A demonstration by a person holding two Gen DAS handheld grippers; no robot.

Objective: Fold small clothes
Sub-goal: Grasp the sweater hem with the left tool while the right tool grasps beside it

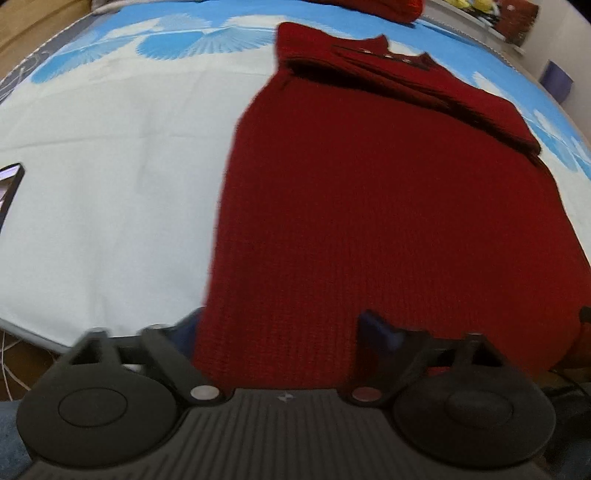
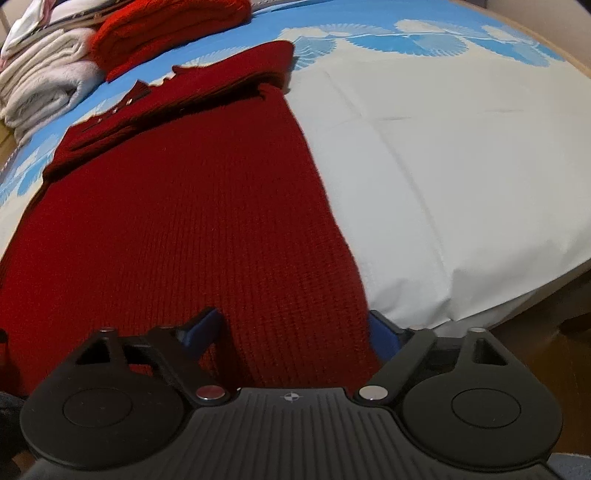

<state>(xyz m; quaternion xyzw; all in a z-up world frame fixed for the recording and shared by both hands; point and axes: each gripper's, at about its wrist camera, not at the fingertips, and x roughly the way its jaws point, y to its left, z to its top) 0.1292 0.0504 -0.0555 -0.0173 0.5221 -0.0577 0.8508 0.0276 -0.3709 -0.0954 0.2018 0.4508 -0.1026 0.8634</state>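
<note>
Left gripper [image 1: 275, 325]: nearest item in the left wrist view, at the near hem of the red knitted garment [image 1: 388, 221]. Jaws spread wide, released; the garment's near left corner lies between the blue-padded fingertips [image 1: 373, 325], nothing clamped.

Right gripper [image 2: 295, 325]: at the same hem, at the garment's [image 2: 177, 229] near right corner. Jaws likewise parted, released; the knit fills the gap between the blue fingertips [image 2: 207, 325]. Whether the pads touch the cloth cannot be told.

Red knitted garment: spread flat on the bed sheet [image 1: 110, 177], running away from both grippers. Its far end is folded over itself, sleeve laid across the body, small buttons at the collar.

Bed sheet [image 2: 443, 166]: pale near the garment's hem, blue with a white fan pattern beyond the garment's collar.

Phone or tablet [image 1: 9, 184]: dark screen edge, on the sheet well left of the garment.

Second red knit [image 2: 166, 29]: folded, beyond the garment's collar.

White towels [image 2: 44, 77]: stacked, just beside that folded knit, beyond the garment's far left.
</note>
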